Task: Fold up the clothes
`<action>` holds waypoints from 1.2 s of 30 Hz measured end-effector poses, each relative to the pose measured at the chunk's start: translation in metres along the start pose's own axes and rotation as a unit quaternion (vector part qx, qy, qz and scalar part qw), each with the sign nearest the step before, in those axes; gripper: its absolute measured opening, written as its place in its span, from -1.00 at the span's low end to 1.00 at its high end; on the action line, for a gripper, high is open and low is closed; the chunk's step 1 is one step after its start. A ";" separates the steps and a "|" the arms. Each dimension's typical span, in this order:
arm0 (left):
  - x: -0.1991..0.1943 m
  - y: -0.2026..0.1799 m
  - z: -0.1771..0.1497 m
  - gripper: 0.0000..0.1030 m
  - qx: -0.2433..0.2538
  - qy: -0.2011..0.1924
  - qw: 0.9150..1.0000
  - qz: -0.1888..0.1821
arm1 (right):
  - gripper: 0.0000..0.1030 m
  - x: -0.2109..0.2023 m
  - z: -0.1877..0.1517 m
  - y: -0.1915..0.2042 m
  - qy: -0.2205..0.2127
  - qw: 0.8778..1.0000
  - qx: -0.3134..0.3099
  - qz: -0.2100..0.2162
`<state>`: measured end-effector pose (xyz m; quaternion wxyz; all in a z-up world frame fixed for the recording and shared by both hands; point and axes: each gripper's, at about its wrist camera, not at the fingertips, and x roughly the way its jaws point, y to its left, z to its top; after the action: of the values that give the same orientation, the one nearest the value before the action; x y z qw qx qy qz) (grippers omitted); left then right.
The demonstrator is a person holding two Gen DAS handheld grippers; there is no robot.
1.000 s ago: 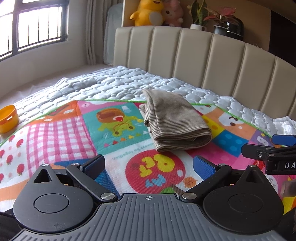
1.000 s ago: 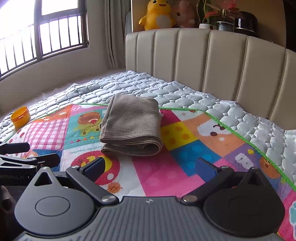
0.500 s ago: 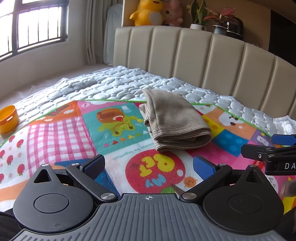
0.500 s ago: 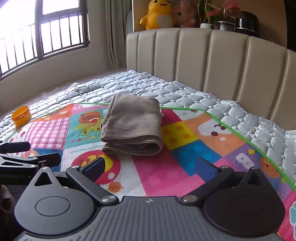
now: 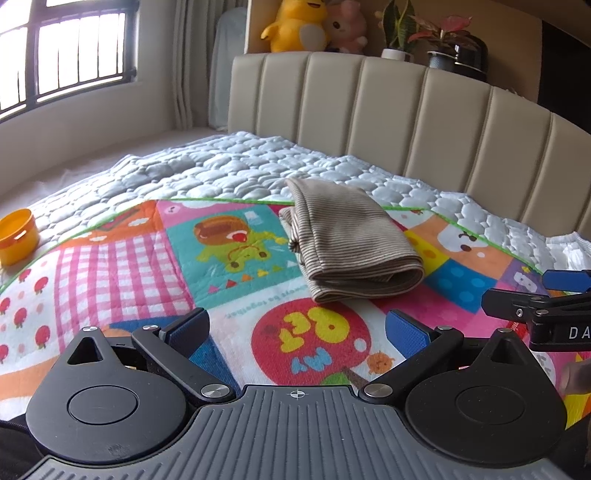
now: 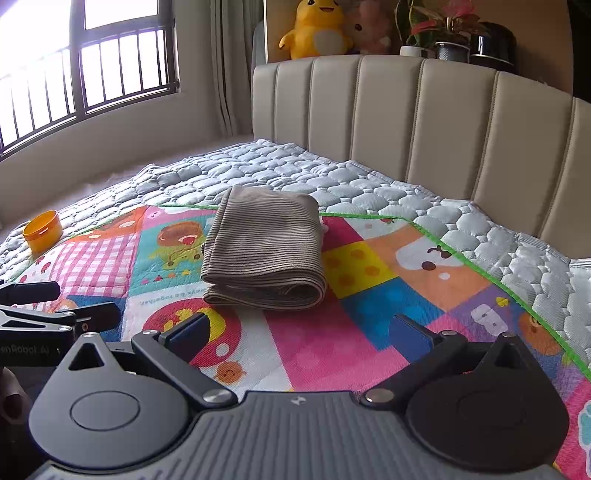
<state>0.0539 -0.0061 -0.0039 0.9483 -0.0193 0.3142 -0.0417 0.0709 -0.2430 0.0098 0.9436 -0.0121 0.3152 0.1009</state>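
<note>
A brown striped garment (image 5: 347, 243) lies folded into a neat rectangle on the colourful cartoon play mat (image 5: 229, 258); it also shows in the right wrist view (image 6: 264, 251). My left gripper (image 5: 297, 330) is open and empty, held low over the mat, short of the garment. My right gripper (image 6: 299, 332) is open and empty too, just short of the garment's near fold. Each gripper shows at the edge of the other's view: the right one (image 5: 539, 295) and the left one (image 6: 55, 306).
An orange cup (image 5: 16, 236) sits on the quilted bed cover (image 5: 229, 173) at far left. A padded beige headboard (image 5: 406, 110) stands behind, with plush toys (image 5: 295, 26) and potted plants (image 5: 436, 40) on the shelf above. A barred window (image 6: 92, 66) is at left.
Almost nothing has moved. The right wrist view has crept slightly; the garment lies as before and both grippers stay open.
</note>
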 end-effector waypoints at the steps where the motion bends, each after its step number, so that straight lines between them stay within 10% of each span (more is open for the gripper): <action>1: 0.000 0.000 0.000 1.00 -0.001 -0.001 1.000 0.001 | 1.00 0.000 0.000 0.000 0.000 1.000 0.000 0.000; 36: 0.000 0.002 0.000 1.00 0.000 -0.002 1.000 0.003 | 1.00 -0.001 0.000 0.000 0.000 1.000 0.000 0.003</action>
<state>0.0540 -0.0043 -0.0034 0.9489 -0.0179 0.3128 -0.0386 0.0705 -0.2431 0.0103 0.9433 -0.0114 0.3151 0.1035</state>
